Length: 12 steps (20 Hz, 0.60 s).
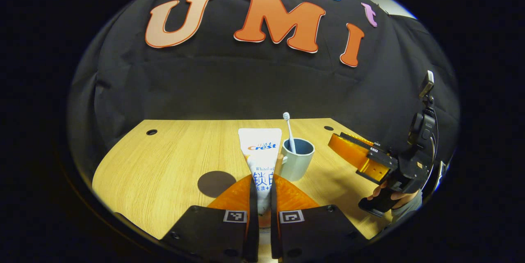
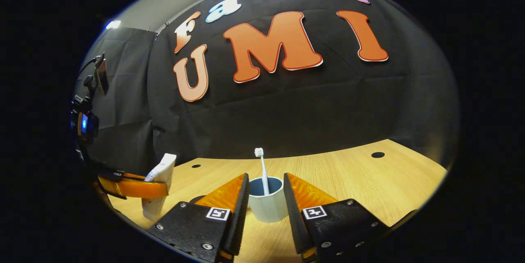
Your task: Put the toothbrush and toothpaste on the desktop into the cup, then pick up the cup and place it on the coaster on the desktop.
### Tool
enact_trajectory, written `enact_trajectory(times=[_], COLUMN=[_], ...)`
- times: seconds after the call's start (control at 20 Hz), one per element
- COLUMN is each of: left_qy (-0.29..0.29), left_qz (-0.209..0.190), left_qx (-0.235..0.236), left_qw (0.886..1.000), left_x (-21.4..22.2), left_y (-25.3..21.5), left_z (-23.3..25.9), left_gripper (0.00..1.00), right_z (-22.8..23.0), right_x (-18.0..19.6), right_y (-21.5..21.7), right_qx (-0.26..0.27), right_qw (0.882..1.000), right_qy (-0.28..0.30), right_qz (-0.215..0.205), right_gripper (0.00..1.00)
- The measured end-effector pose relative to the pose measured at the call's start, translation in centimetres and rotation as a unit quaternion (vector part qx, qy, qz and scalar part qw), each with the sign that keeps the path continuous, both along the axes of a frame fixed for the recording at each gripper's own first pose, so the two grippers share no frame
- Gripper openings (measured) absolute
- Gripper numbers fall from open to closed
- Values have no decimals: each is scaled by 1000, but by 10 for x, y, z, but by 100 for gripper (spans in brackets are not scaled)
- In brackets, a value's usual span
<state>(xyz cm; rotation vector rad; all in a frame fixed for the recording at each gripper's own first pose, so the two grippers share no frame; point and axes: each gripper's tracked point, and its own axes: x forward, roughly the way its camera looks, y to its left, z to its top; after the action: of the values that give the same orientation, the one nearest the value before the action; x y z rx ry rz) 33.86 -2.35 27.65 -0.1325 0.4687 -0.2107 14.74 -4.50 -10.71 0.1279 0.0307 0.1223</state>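
My left gripper (image 1: 262, 179) is shut on a white toothpaste tube (image 1: 260, 152), held upright above the wooden desktop (image 1: 164, 152). Just right of the tube stands a light blue cup (image 1: 298, 162) with a white toothbrush (image 1: 288, 127) upright in it. A dark round coaster (image 1: 216, 184) lies on the desktop to the left. In the right gripper view, my right gripper (image 2: 265, 177) stands open facing the cup (image 2: 268, 207) and the toothbrush (image 2: 262, 168), with the cup just ahead of its fingers. The left gripper (image 2: 135, 187) with the toothpaste tube (image 2: 160, 181) is at the far left there.
A hand (image 1: 393, 197) holds the right gripper (image 1: 352, 150) at the desktop's right edge, apart from the cup. Small round holes (image 1: 151, 132) sit in the desktop near its back corners. Black cloth closes off the back.
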Motion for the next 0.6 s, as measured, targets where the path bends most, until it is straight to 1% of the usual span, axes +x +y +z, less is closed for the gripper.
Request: enact_trajectory(times=[0.05,0.2,0.35,0.45,0.6], left_qy=[-8,-34,-55,-62,-86], left_qz=[-2,-8,-16,-18,-22], left_qx=[0,-2,1,-3,-24], left_qw=[1000,999,998,998,996], left_x=[8,32,57,73,96], left_y=[-6,-27,-42,-52,-61], left_z=[-3,4,13,18,24], left_gripper=[14,14,15,15,14], right_z=[0,-3,-9,-17,-23], right_x=[-3,-11,-17,-21,-26], right_y=[-1,-2,-2,-2,-5], right_qx=[-4,-18,-33,-43,-51], right_qw=[1000,1000,999,999,998], right_qy=[0,4,10,18,28], right_qz=[0,6,8,10,5], right_gripper=[56,63,73,76,78])
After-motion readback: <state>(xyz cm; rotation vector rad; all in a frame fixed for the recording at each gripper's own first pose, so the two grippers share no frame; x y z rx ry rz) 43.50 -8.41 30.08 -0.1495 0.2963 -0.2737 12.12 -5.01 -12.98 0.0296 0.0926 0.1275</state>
